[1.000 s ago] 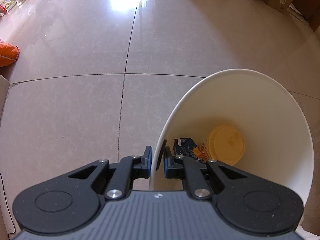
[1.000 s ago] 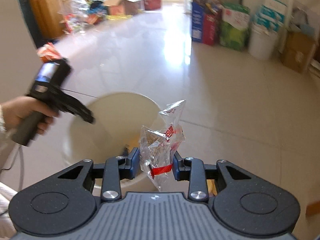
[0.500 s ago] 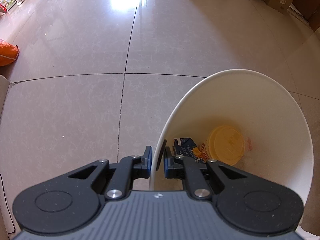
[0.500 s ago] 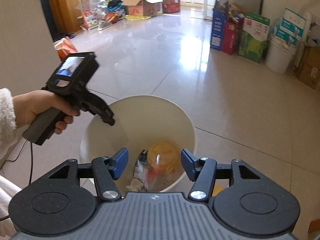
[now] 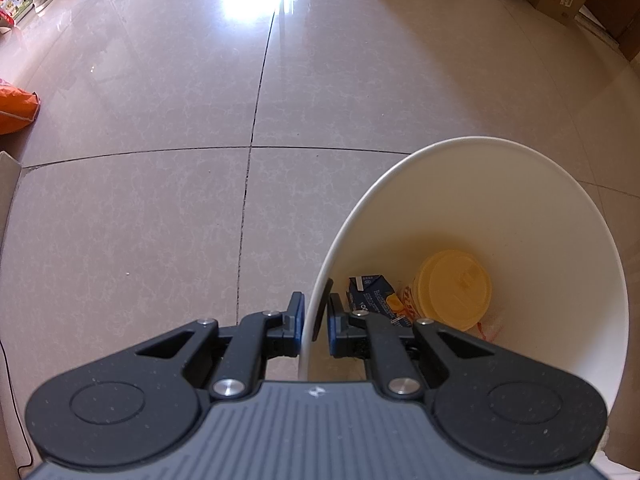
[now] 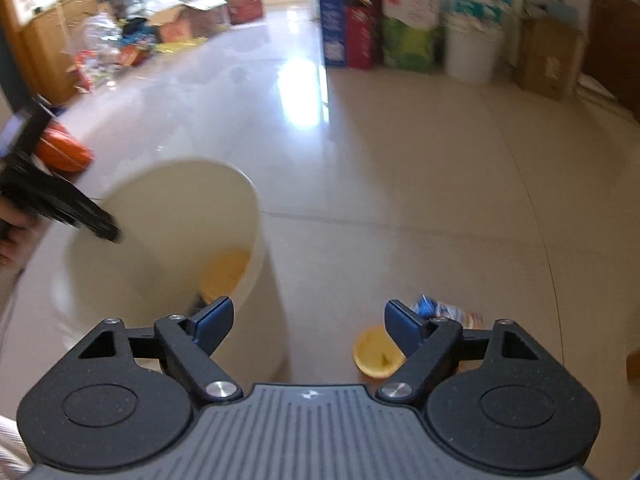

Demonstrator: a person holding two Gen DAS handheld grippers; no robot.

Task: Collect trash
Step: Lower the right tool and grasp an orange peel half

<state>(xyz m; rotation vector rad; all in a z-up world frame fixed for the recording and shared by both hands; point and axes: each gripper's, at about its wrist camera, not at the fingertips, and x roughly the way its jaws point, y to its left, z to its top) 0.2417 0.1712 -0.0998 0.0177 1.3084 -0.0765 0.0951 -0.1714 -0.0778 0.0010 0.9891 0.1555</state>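
Note:
My left gripper (image 5: 314,322) is shut on the near rim of the white bin (image 5: 560,208), one finger outside the wall and one inside. Inside the bin lie a yellow lidded cup (image 5: 454,290), a dark blue carton (image 5: 370,292) and a clear plastic bag (image 5: 490,326) with red print. In the right wrist view my right gripper (image 6: 308,320) is open and holds nothing, to the right of the white bin (image 6: 132,208). On the floor by its right finger lie a yellow lid (image 6: 376,352) and a blue crumpled wrapper (image 6: 440,310). The left gripper (image 6: 72,212) shows at the bin's left rim.
An orange bag (image 5: 16,110) lies at the left on the tiled floor. Cardboard boxes (image 6: 548,58), a white bucket (image 6: 470,50) and coloured cartons (image 6: 384,32) line the far wall. More clutter (image 6: 132,48) fills the far left corner. A person's hand (image 6: 12,236) holds the left gripper.
My right gripper opened and let the clear plastic bag fall into the bin, then swung right, off the bin's mouth. The left gripper has kept its hold on the rim.

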